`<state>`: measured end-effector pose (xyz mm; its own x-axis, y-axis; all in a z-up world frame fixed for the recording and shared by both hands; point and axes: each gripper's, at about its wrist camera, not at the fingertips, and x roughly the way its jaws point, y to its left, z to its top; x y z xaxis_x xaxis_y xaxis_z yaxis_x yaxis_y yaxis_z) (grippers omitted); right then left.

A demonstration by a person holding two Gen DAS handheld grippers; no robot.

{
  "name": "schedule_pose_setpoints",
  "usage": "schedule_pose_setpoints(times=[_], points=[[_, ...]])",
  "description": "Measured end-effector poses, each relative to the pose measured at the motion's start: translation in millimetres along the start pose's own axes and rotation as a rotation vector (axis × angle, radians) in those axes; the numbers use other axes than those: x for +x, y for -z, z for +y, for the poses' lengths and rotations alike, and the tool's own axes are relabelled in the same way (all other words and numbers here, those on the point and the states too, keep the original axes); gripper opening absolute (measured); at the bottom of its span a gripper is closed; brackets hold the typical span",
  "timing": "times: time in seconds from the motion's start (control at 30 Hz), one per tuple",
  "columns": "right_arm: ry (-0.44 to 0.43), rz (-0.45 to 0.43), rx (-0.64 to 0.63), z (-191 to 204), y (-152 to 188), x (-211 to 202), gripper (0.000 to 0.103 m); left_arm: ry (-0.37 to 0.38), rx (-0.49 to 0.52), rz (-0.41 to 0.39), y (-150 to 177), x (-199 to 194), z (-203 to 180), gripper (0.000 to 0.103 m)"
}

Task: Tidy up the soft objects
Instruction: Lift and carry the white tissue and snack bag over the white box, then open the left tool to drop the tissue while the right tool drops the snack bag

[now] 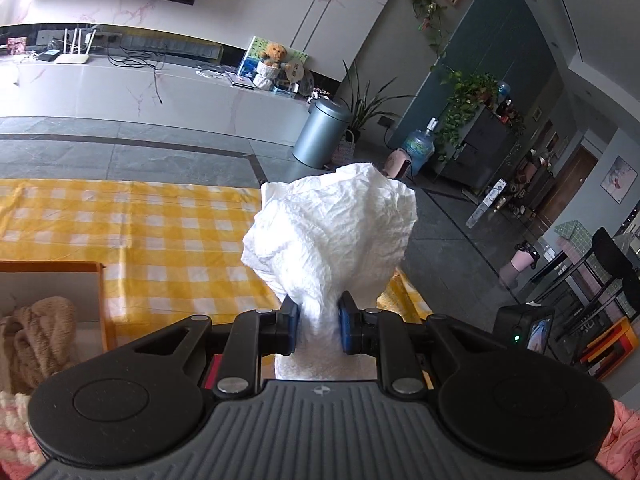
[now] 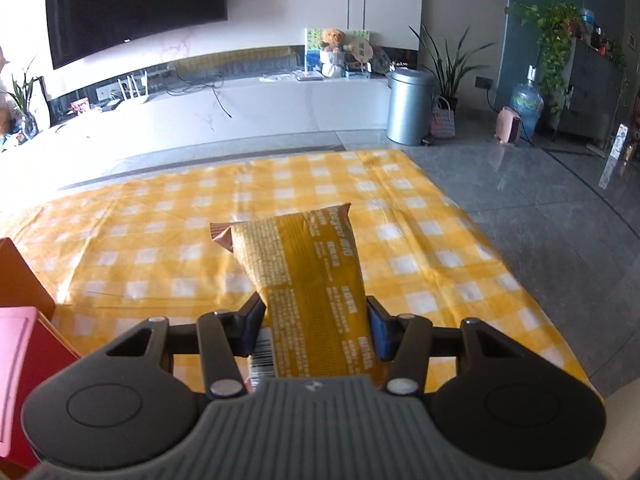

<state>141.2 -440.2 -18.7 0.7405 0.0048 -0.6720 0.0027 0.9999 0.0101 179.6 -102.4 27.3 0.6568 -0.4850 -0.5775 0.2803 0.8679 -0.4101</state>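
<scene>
My left gripper is shut on a crumpled white cloth and holds it upright above the right edge of the yellow checked tablecloth. My right gripper is shut on a yellow packet with printed text and a barcode, held above the same tablecloth. An orange-rimmed box at the left of the left wrist view holds a beige knitted item. Pink and white knit lies at the lower left and pink fabric at the lower right.
An orange box edge and a red item sit at the left of the right wrist view. Beyond the table are grey floor tiles, a metal bin, a white TV bench, plants and a water bottle.
</scene>
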Motion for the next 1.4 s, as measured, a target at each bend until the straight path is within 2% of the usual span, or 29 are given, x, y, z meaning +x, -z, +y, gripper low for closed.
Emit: schedule_pose_setpoints(times=[0.13, 0.33, 0.4, 0.47, 0.63, 0.73, 0.8, 0.87, 0.93, 1.0, 1.1, 1.13, 1.17, 1.23, 1.3, 1.4], points=[[-0.074, -0.041, -0.04, 21.6, -7.0, -15.6, 0.052, -0.139, 0.055, -0.056, 3.1, -38.5, 16.5, 0.023], [-0.167, -0.1, -0.026, 44.4, -18.3, -41.0, 0.052, -0.304, 0.018, -0.126, 18.8, -89.3, 42.1, 0.023], [-0.211, -0.121, -0.052, 58.0, -18.5, -55.1, 0.052, -0.317, -0.015, -0.13, 24.4, -100.7, 52.3, 0.023], [-0.258, -0.146, -0.085, 72.3, -18.3, -68.9, 0.052, -0.308, -0.091, -0.121, 31.1, -113.0, 69.0, 0.023], [-0.364, -0.179, -0.214, 121.9, -19.1, -97.5, 0.052, -0.33, -0.066, -0.143, 53.2, -130.2, 92.8, 0.023], [-0.418, -0.163, -0.276, 156.0, -15.3, -105.4, 0.052, -0.334, -0.065, -0.118, 67.7, -130.3, 109.2, 0.023], [-0.497, -0.143, -0.276, 176.2, -13.6, -107.8, 0.052, -0.336, -0.064, -0.088, 73.9, -128.0, 120.2, 0.023], [-0.609, -0.105, -0.23, 193.6, -13.0, -104.4, 0.052, -0.373, -0.063, -0.063, 80.6, -126.7, 131.1, 0.023], [-0.652, -0.062, -0.192, 212.5, -11.0, -98.5, 0.052, -0.426, -0.04, -0.061, 87.1, -128.8, 136.7, 0.023], [-0.653, -0.015, -0.209, 235.2, -6.1, -92.6, 0.052, -0.42, -0.033, -0.061, 92.3, -133.6, 142.0, 0.023], [-0.616, 0.048, -0.263, 267.8, 5.4, -83.2, 0.052, -0.276, -0.119, -0.008, 92.6, -136.9, 155.5, 0.023], [-0.613, 0.072, -0.274, 276.8, 9.9, -78.4, 0.052, -0.253, -0.134, 0.0, 94.0, -138.3, 158.4, 0.023], [-0.606, 0.091, -0.279, 284.4, 13.6, -74.2, 0.052, -0.257, -0.132, 0.001, 95.8, -139.7, 160.3, 0.023], [-0.555, 0.117, -0.311, 299.5, 21.9, -65.1, 0.052, -0.311, -0.101, 0.005, 99.0, -141.0, 161.5, 0.023], [-0.462, 0.123, -0.359, 312.0, 29.2, -57.5, 0.052, -0.33, -0.097, 0.017, 103.5, -142.1, 165.8, 0.023], [-0.33, 0.127, -0.472, 329.6, 39.7, -43.3, 0.052, -0.32, -0.108, 0.028, 106.6, -144.8, 170.2, 0.023]])
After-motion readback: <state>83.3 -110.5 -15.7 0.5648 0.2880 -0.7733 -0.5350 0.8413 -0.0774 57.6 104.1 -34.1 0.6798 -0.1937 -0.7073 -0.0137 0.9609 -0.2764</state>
